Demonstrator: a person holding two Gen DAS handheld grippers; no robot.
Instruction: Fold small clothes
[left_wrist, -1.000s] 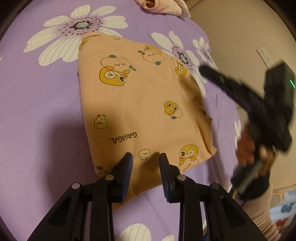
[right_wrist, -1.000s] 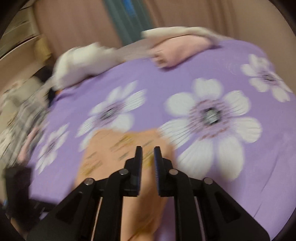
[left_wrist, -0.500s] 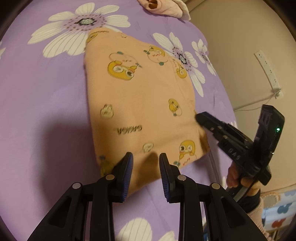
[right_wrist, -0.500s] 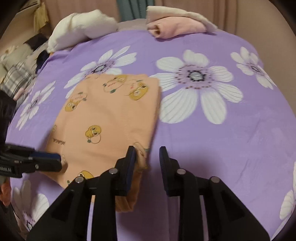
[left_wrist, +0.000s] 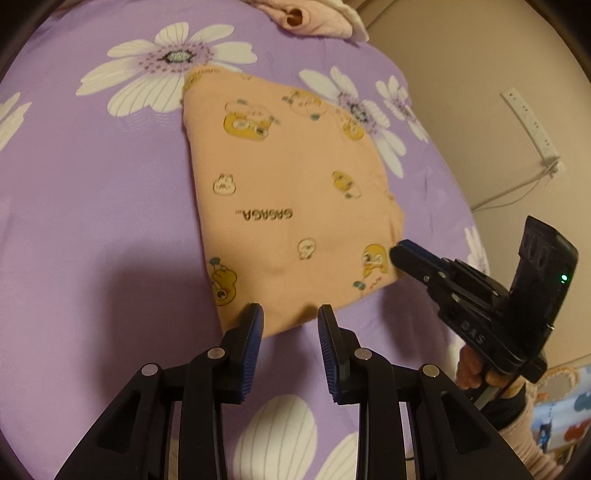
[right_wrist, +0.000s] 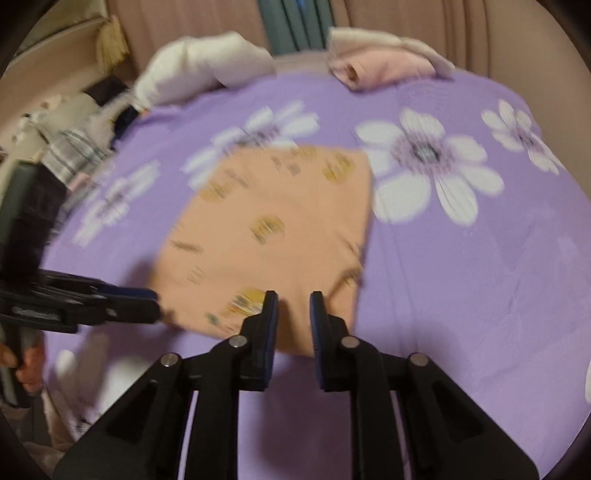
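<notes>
Left black two-finger gripper with blue pads (left_wrist: 290, 319): jaws apart, nothing between them, tips poised at the near hem of the peach cotton garment with yellow cartoon-duck print (left_wrist: 288, 199); contact unclear. Right black two-finger gripper with blue pads (right_wrist: 291, 308): jaws also apart, empty, tips at the near right corner of the same garment (right_wrist: 280, 236). The right wrist view is motion-blurred, so whether it touches the cloth cannot be told.

Progress, judged: the garment already lies as a flat, roughly rectangular packet, with layered edges bunched at its right side, so at least one fold looks done. Likely left: one more fold from the near hem away from the holder, or picking it up to stack. Neither tool grips cloth at this point.

Garment look: soft knit, mostly smooth, slight dimple near the front edge, "GAGAGA" lettering upside down to the left camera. It sits mid-bed on the purple bedsheet with white daisy print (left_wrist: 92, 206).

Further back: a folded pink garment pile (right_wrist: 384, 66) at the far bed edge, well apart, and a white bundle (right_wrist: 199, 66) at far left.
</notes>
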